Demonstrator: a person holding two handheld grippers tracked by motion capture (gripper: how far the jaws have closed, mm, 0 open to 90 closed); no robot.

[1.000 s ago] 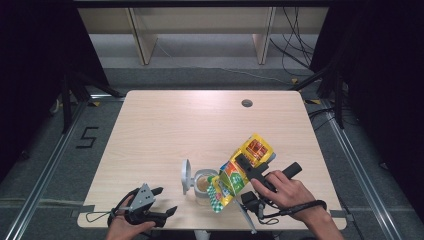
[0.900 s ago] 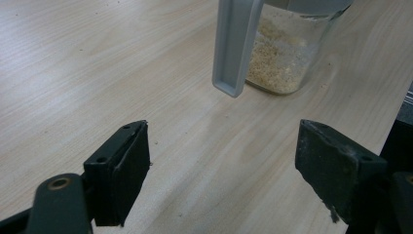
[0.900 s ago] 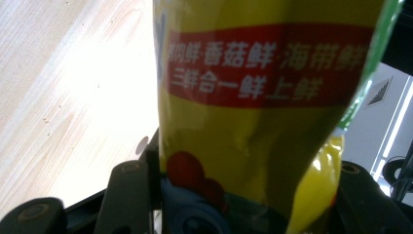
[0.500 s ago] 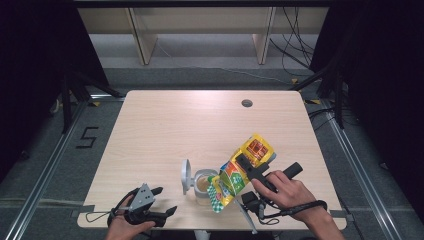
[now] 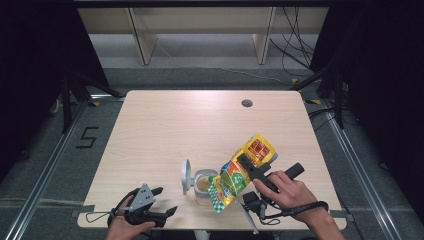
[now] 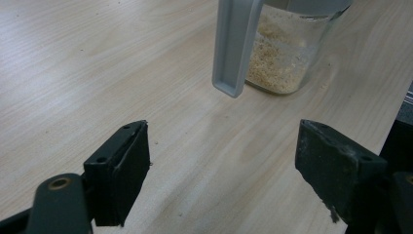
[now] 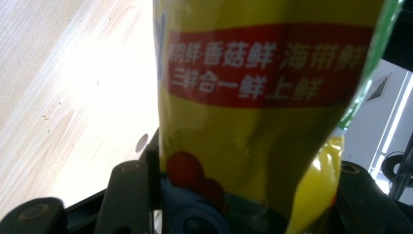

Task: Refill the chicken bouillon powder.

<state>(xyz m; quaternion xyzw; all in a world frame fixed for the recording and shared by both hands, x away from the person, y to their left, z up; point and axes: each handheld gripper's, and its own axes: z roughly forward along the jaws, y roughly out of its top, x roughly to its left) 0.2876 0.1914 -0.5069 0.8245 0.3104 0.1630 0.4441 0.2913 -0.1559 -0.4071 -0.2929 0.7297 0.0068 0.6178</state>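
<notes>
Right gripper [image 5: 250,167] clamps a yellow bag [image 5: 240,172], tilted mouth-down over an open jar [image 5: 204,184] at the table's [image 5: 200,125] six o'clock. Nothing has shifted over the past second, so the pour looks steady, with granules in the jar. Left gripper [image 5: 162,202] rests at seven o'clock, jaws wide apart and empty.

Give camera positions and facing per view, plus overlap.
High view: above the near table edge, facing forward and down; both hands, left tool, right tool clamping yellow bag.
Left gripper view: on left tool, facing jar; open jaws.
Right gripper view: on right tool; bag close-up.
Shared: jar, bag.
</notes>
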